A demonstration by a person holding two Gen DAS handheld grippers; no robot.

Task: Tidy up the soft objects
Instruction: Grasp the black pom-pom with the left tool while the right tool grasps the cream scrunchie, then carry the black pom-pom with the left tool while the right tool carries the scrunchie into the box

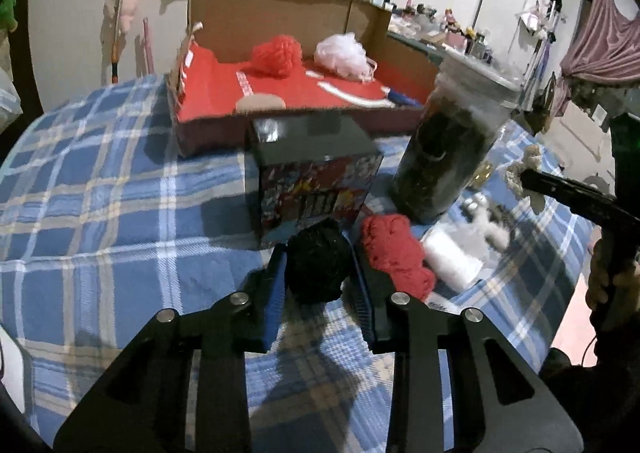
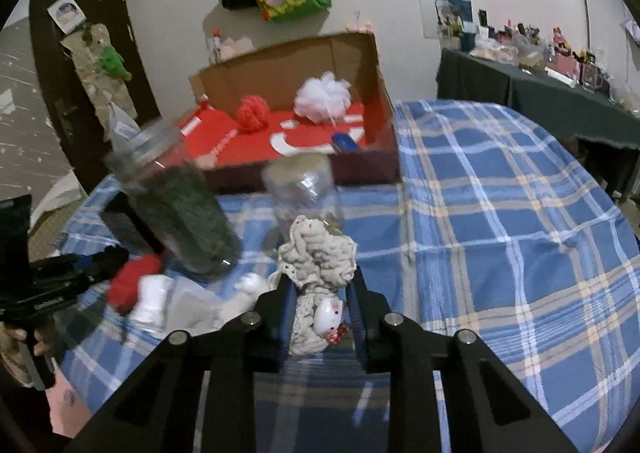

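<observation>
black yarn ball (image 1: 316,267) in left jaws, beige crochet piece (image 2: 320,253) in right jaws.

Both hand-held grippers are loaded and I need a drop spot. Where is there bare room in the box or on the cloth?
Box: the red floor in front of the red yarn ball is bare. Plaid cloth: wide and bare to the right of the box. Crowded: around the dark-filled jar, the clear jar and the printed box.

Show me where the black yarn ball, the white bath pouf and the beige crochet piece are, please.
black yarn ball (image 1: 316,260), left wrist view, centre of the ball.
white bath pouf (image 2: 323,96), right wrist view, middle of its fluffy mesh.
beige crochet piece (image 2: 320,249), right wrist view, its upper knitted part.
</observation>
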